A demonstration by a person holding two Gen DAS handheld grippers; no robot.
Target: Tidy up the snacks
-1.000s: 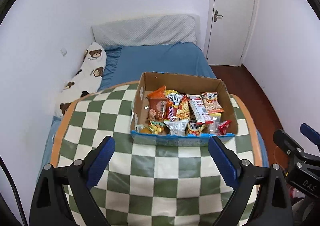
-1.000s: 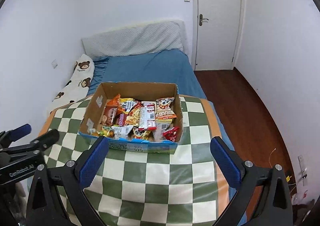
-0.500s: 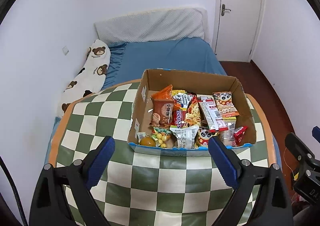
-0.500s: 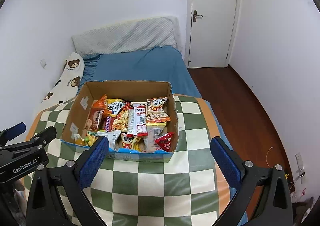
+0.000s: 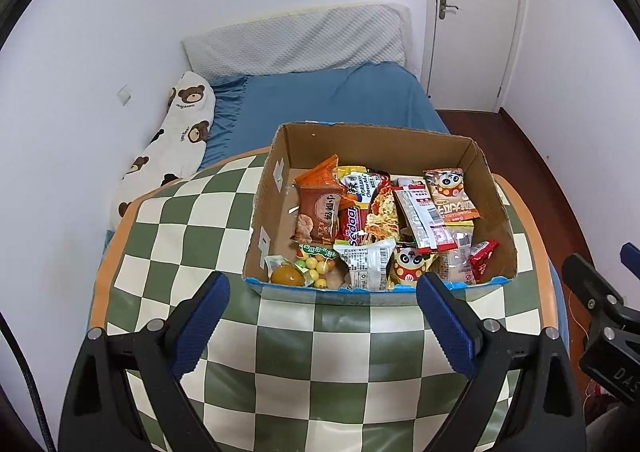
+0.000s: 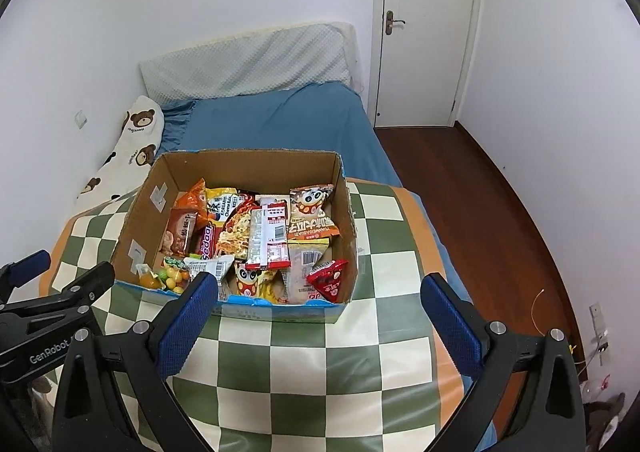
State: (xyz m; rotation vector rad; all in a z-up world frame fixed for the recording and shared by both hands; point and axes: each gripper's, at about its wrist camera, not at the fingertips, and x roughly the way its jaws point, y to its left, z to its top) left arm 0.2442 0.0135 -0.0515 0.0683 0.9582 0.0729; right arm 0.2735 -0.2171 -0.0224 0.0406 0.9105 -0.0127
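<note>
An open cardboard box (image 5: 372,140) (image 6: 240,162) full of mixed snack packets stands at the far side of a green-and-white checkered table (image 5: 320,372) (image 6: 320,364). Inside are a brown packet (image 5: 320,214), a red-and-white strip packet (image 5: 424,220) (image 6: 267,236), panda packets (image 5: 450,192) (image 6: 312,212) and a small red packet (image 5: 482,256) (image 6: 330,278). My left gripper (image 5: 322,316) is open and empty, just short of the box's near wall. My right gripper (image 6: 320,316) is open and empty, at the box's near right corner.
A bed with a blue sheet (image 5: 332,96) lies behind the table, with a bear-print pillow (image 5: 176,136) at the left wall. A white door (image 6: 424,28) and dark wood floor (image 6: 472,188) are at the right. Each gripper shows at the edge of the other's view.
Both grippers have moved forward toward the box, which now looks larger and closer. Both stay open and empty.
</note>
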